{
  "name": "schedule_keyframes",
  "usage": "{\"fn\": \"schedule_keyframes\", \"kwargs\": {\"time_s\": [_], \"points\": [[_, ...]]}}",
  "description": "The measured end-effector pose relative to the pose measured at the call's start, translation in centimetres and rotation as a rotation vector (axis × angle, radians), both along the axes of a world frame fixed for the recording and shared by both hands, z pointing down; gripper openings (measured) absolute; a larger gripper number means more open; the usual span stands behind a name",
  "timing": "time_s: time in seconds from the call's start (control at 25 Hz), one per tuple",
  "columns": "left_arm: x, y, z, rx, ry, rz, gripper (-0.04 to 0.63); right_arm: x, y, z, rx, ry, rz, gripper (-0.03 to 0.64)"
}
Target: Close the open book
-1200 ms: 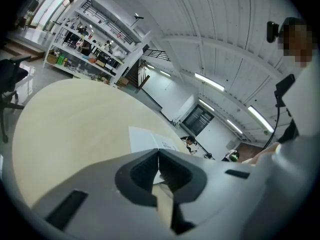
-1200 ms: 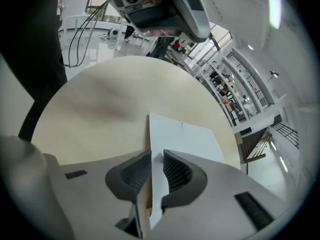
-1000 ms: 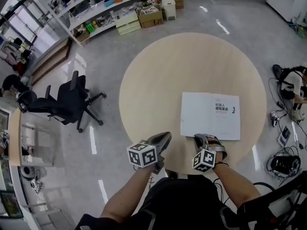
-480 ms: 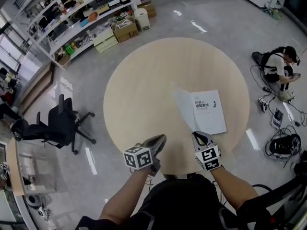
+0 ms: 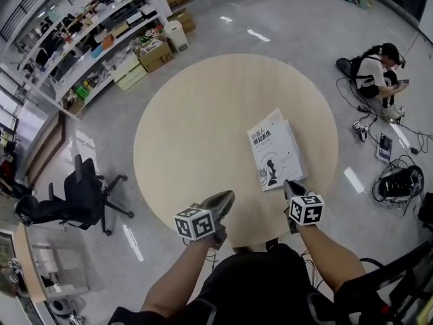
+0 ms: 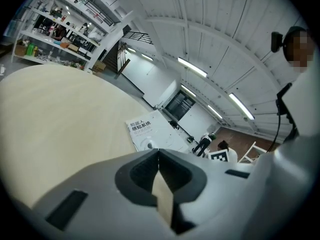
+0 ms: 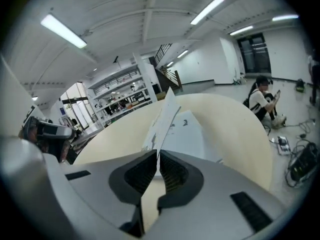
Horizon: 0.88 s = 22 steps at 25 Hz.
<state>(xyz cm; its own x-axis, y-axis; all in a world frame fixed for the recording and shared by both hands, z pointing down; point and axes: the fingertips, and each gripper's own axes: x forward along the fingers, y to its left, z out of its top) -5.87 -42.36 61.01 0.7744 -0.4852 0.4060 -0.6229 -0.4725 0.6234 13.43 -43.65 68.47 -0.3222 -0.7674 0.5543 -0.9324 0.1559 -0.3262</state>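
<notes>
A white book (image 5: 272, 151) lies on the right half of the round wooden table (image 5: 196, 127). Its front cover stands tilted over the pages beneath, a little apart from them. My right gripper (image 5: 291, 185) is at the book's near edge, shut on the cover's edge. In the right gripper view the cover (image 7: 165, 115) rises on edge straight out of the shut jaws (image 7: 158, 152), with the pages (image 7: 190, 131) flat to its right. My left gripper (image 5: 226, 196) hovers over the table's near rim, shut and empty, left of the book (image 6: 147, 133).
A person (image 5: 375, 70) sits on the floor beyond the table's far right. Cables and gear (image 5: 399, 181) lie on the floor at the right. An office chair (image 5: 78, 198) stands at the left, shelves (image 5: 101, 32) and boxes (image 5: 152, 53) at the back left.
The book's left half has been lifted and swung over onto the right half. My right gripper rolled and moved right with it. The left gripper shifted slightly.
</notes>
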Motion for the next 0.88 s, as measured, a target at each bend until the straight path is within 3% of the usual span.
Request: {"fn": "schedule_keyframes", "kwargs": {"time_s": [0.24,0.52,0.72,0.88], "points": [[-0.1,0.0,0.2,-0.013,0.006,-0.014,-0.006,2.8,0.2,2.5,-0.105,-0.061,0.071,0.036],[-0.7,-0.2,0.5,-0.009,0.008,-0.03,-0.006,7.5,1.2,3.1,-0.141,0.041,0.175,0.044],[-0.6,-0.4,0.2,0.0,0.021,-0.037,-0.006,8.5,-0.4,1.3,-0.1,0.129,0.084,0.043],[-0.5,-0.3,-0.1,-0.004,0.022,-0.037,-0.006,8.1,-1.8,3.0,-0.172,0.129,0.041,0.043]]}}
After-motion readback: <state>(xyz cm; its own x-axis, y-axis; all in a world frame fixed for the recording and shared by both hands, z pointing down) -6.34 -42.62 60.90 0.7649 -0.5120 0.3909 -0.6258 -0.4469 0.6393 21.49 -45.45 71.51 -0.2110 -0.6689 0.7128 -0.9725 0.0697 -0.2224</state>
